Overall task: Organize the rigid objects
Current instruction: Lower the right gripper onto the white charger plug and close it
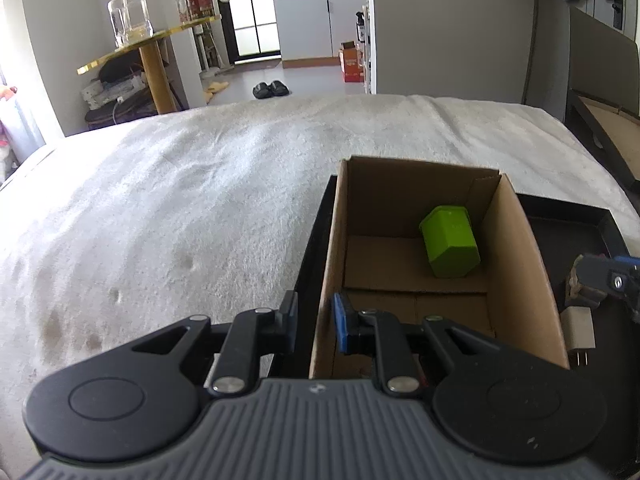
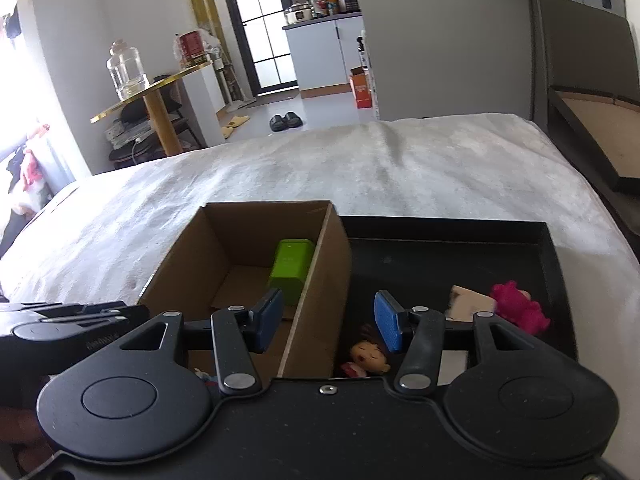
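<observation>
White blanket (image 1: 200, 208) covers bed. Beyond: gold side table (image 1: 152, 68) bearing clear glass jar (image 1: 128, 12); black slippers (image 1: 270, 89) on floor; kitchen cabinet (image 2: 324, 52) through doorway.

The box (image 1: 516, 264) looks like plain matt cardboard, the tray (image 2: 552, 256) smooth black with a slight sheen, the green tin (image 1: 450, 242) smooth, and the blanket (image 1: 180, 208) fuzzy white cloth.

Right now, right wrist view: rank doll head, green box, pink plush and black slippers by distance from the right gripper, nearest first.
1. Doll head: in the black tray, just below the right gripper.
2. Green box: in the cardboard box, ahead and left.
3. Pink plush: tray's right side. Close to the green box, so 2 and 3 are uncertain.
4. Black slippers: on the floor beyond the bed.
</observation>
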